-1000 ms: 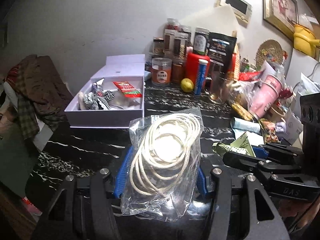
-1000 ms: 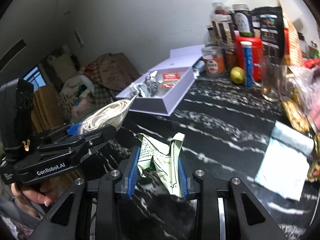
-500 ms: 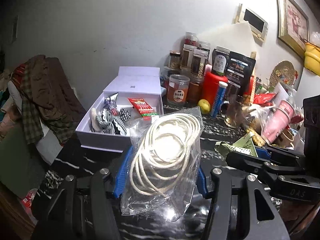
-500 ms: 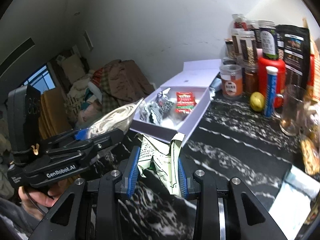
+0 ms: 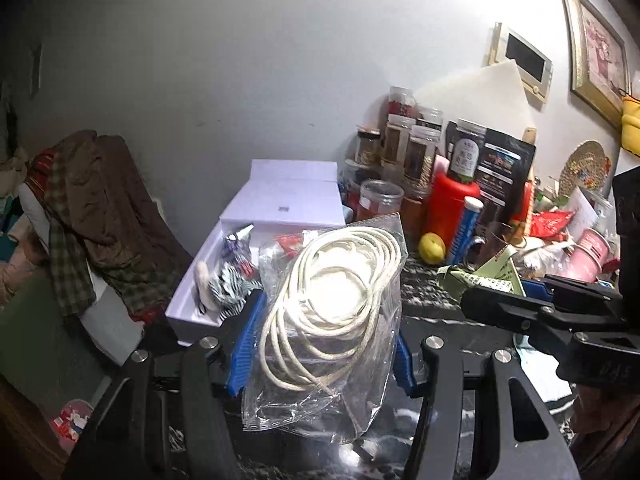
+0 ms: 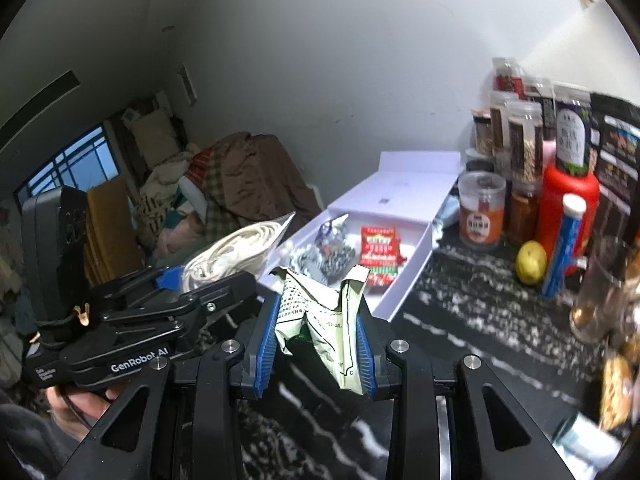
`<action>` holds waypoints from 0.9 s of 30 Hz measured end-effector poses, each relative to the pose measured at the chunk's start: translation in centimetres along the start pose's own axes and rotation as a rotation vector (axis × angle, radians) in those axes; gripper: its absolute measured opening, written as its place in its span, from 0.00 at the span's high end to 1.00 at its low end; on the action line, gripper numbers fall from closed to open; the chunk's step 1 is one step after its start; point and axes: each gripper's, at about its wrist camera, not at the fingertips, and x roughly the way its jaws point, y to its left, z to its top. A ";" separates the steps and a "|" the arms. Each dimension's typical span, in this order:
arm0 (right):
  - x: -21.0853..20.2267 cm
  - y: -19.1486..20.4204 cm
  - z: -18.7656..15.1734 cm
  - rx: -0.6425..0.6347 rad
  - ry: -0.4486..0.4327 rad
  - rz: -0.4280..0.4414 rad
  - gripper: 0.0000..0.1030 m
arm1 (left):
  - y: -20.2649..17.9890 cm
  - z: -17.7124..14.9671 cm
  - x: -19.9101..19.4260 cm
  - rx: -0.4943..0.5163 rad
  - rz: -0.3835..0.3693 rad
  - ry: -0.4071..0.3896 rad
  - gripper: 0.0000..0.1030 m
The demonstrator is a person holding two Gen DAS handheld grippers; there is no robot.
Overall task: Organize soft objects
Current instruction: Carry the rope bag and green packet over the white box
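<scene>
Two-gripper carry toward the white box [image 6: 404, 276], which stands open on the black marbled countertop [image 6: 472, 312] just ahead of both tools. The left gripper [image 5: 320, 340] is clamped on a clear plastic bag of coiled white cord [image 5: 332, 300], its blue pads pressing the bag's sides, with the loose lower edge of the bag hanging below the fingers. The right gripper [image 6: 316, 344] is closed on a crumpled pale-green paper packet [image 6: 320, 320], held upright between its pads. The box already holds a red snack packet [image 6: 378, 254], a black-and-white patterned soft item [image 6: 332, 258] and a foil-wrapped piece [image 6: 332, 228]; free floor appears to remain near the red packet and along the near wall. Good execution probably means bringing one gripper over the box at a time, lowering each load until it rests inside before the pads part, and keeping the slack bag clear of the near rim. Jars [image 6: 480, 208] and a lemon [image 6: 530, 262] crowd the box's right side.
</scene>
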 end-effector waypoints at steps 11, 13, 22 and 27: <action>2.8 -1.4 3.5 -0.031 -0.014 -0.015 0.67 | 0.8 3.5 2.4 0.034 0.029 -0.053 0.46; 3.4 -1.6 4.3 -0.035 -0.021 -0.019 0.67 | 1.0 4.2 3.2 0.034 0.025 -0.061 0.46; 6.2 -2.8 7.0 -0.031 -0.043 -0.016 0.67 | 2.2 6.4 6.6 0.042 0.042 -0.084 0.46; 8.0 -3.7 7.6 -0.012 -0.043 -0.027 0.67 | 3.1 7.7 9.1 0.058 0.067 -0.073 0.46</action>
